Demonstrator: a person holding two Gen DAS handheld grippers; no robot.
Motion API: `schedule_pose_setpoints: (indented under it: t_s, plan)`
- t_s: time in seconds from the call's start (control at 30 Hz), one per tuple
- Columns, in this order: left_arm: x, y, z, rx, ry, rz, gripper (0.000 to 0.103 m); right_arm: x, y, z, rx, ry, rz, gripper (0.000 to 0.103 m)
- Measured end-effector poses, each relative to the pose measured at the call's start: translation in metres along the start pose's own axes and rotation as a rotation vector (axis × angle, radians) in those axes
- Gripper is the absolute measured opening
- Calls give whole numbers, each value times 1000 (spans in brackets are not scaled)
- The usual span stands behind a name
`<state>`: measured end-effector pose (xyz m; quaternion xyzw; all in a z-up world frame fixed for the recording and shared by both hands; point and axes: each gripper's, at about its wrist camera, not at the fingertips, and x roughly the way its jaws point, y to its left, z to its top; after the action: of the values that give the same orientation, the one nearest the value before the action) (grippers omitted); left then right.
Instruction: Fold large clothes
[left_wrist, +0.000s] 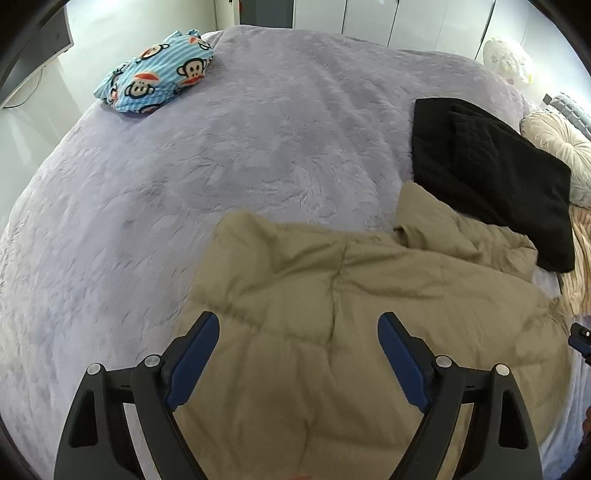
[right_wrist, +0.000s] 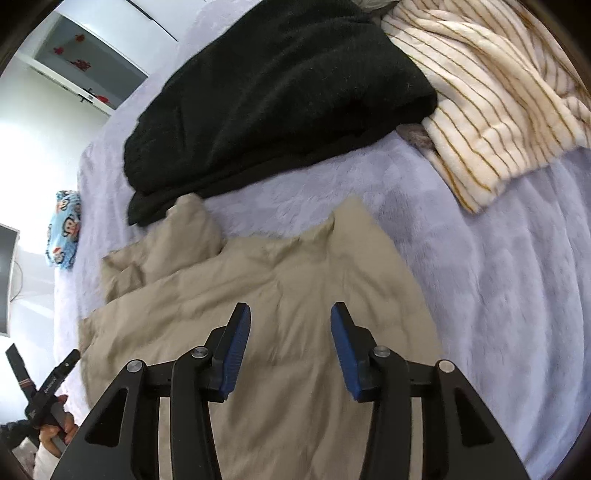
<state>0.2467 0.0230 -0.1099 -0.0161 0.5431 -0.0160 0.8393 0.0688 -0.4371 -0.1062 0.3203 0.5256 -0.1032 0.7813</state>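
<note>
A tan padded garment (left_wrist: 362, 302) lies spread on the lilac bedcover (left_wrist: 184, 184), creased and partly folded over itself. My left gripper (left_wrist: 298, 328) hangs above its near part with the jaws wide apart and nothing between the blue pads. In the right wrist view the same tan garment (right_wrist: 280, 295) lies under my right gripper (right_wrist: 290, 317), which is open too, its pads clear of the cloth. A folded black garment (left_wrist: 487, 173) lies just beyond the tan one, touching its far edge (right_wrist: 273, 92).
A blue monkey-print cloth (left_wrist: 159, 74) sits at the bed's far left corner. A cream striped fleece (right_wrist: 495, 96) and a round cushion (left_wrist: 561, 147) lie to the right. A hand (right_wrist: 55, 424) holding the other gripper shows at lower left in the right wrist view. Cupboards stand behind the bed.
</note>
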Motion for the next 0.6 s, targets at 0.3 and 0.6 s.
schedule_pose_setpoints:
  t_s: [0.3,0.6]
  plan:
    - [-37,-3,-34,2,18,2,103,-35,7,-49,39,18,69,67]
    - [-49,13,-75,-58,89,-43,103,-46,2,-96,118,54,152,85]
